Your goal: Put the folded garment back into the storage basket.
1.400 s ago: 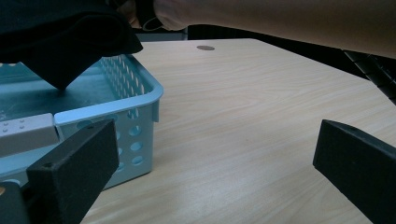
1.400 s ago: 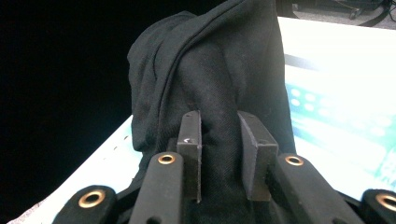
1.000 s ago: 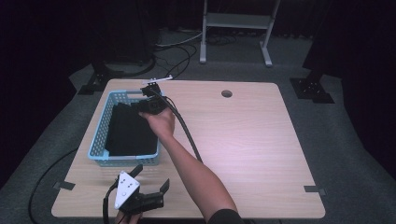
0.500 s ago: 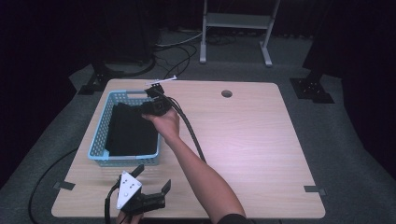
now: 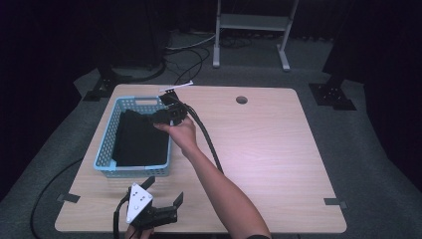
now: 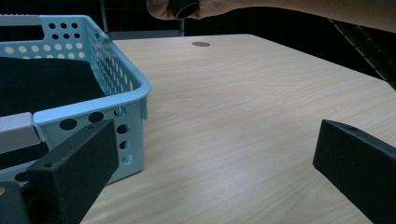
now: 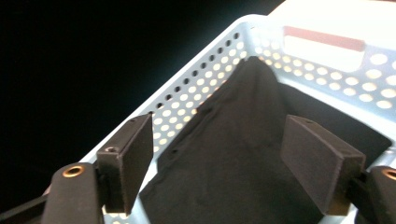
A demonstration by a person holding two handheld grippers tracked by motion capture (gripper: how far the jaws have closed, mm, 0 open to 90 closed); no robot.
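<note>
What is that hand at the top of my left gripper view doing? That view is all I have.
Observer: The right hand holds the right gripper over the far right corner of the blue basket. Its jaws have just been opening, and the pads press on nothing.
Operator: Is the dark stuff in the basket a cloth?
Observer: Yes. In the right gripper view, a black cloth lies inside, with one edge riding up the perforated wall.
Operator: Where does my own gripper sit?
Observer: The left gripper is at the near edge of the table, in front of the basket, with its jaws open.
</note>
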